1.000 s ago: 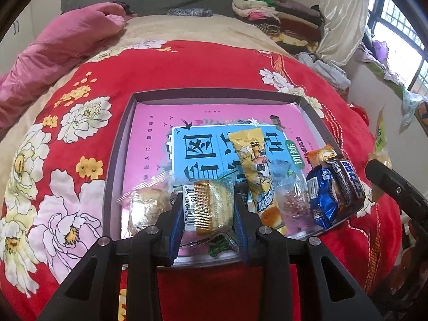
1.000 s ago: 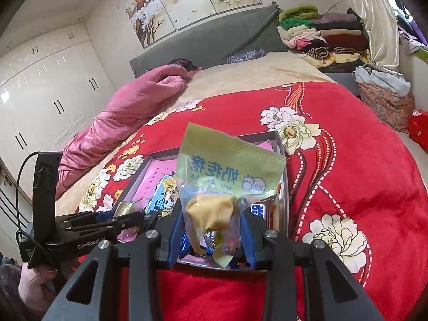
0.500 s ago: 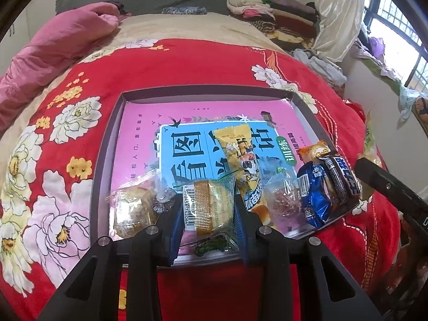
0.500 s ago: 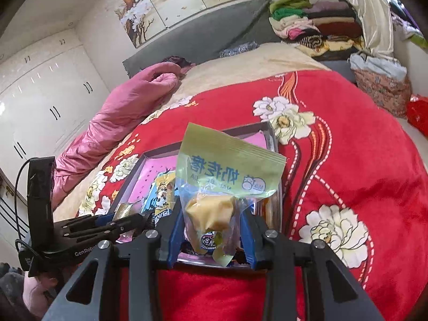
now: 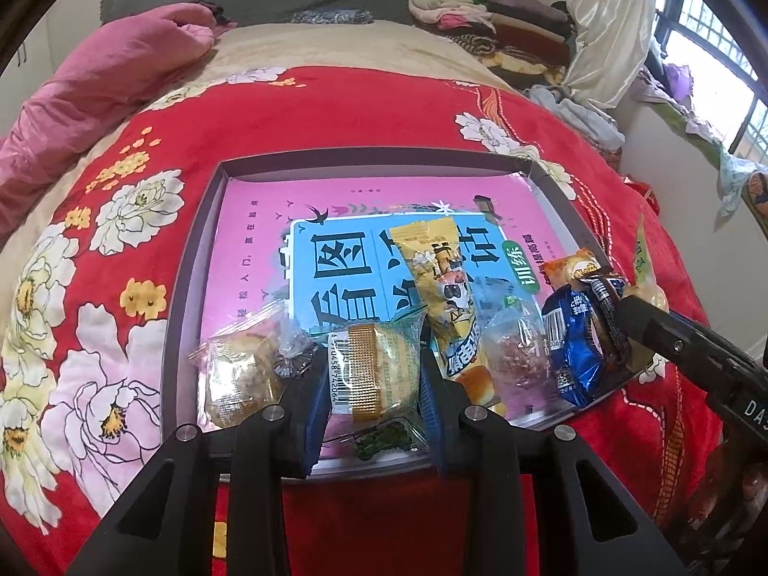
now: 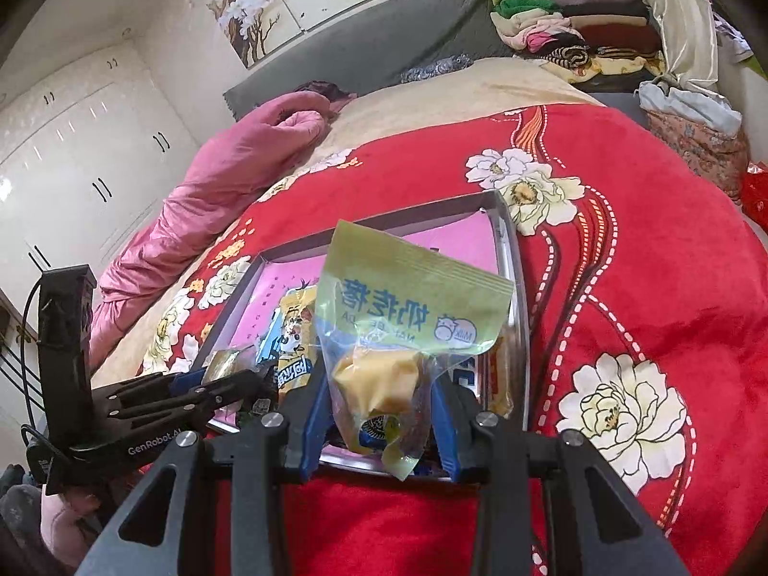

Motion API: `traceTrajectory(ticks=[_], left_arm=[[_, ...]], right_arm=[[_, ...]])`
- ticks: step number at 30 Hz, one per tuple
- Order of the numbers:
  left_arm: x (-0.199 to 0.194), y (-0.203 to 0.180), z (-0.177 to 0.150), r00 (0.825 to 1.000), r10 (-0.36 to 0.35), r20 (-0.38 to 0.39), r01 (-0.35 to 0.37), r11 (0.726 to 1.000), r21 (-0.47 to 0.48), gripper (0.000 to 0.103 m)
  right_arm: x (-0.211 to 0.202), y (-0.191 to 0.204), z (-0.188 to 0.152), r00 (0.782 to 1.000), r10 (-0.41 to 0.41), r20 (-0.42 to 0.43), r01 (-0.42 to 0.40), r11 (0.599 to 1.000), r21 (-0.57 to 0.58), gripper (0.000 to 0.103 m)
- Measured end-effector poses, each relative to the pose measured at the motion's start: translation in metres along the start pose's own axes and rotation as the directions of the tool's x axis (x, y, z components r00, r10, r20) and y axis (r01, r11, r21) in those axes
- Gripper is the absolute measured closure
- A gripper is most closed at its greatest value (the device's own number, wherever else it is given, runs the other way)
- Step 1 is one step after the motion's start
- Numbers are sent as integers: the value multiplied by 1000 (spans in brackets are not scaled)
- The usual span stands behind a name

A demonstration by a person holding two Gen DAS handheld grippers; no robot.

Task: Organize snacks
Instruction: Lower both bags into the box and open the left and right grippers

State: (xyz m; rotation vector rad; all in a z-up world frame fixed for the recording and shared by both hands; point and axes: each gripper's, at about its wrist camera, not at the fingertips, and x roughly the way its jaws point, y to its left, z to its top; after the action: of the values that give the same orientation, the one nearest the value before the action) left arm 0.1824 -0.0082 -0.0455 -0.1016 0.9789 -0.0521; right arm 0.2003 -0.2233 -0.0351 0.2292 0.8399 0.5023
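A shallow grey box (image 5: 192, 259) lined with pink and blue books lies on the red flowered blanket. Along its near edge sit a clear pastry pack (image 5: 235, 369), a tall yellow snack bag (image 5: 446, 283), a clear pack of brown bits (image 5: 513, 350), a blue wrapper (image 5: 571, 345) and an orange one (image 5: 571, 266). My left gripper (image 5: 374, 374) is shut on a green-wrapped cake (image 5: 379, 369) at the box's front. My right gripper (image 6: 379, 398) is shut on a yellow-green milk candy bag (image 6: 413, 317), held above the box's near right corner.
A rumpled pink quilt (image 5: 96, 86) lies at the left of the bed. Folded clothes (image 5: 485, 14) are stacked at the far right by a curtain and window. White wardrobes (image 6: 72, 153) stand on the left. The blanket (image 6: 624, 240) spreads right of the box.
The left gripper and its cake have barely shifted. The right gripper has tilted slightly with the candy bag, showing more of the wall and wardrobes.
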Motion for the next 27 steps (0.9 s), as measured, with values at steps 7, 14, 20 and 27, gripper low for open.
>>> traceTrajectory(ticks=[7,14,20,27], left_arm=[[0,0,0,1000,-2,-4,2,1000,3,68],[3,-2,-1,1000,-3,-15,3,1000,7,68],[5,-4,-2,1000,-2,-11,2,1000,2,68],[3,-9,-2,1000,-13,-1,13,1000,14,58]], right_arm=[[9,2,0,1000,9,-18,-9,1000,-7,64],[10,2,-2,1000,-4,-24,4,1000,-14,63],[9,1,-2,1000,2,-24,-2,1000,0,63],[6,3,-2,1000,-20,-17,19,1000,-14,60]])
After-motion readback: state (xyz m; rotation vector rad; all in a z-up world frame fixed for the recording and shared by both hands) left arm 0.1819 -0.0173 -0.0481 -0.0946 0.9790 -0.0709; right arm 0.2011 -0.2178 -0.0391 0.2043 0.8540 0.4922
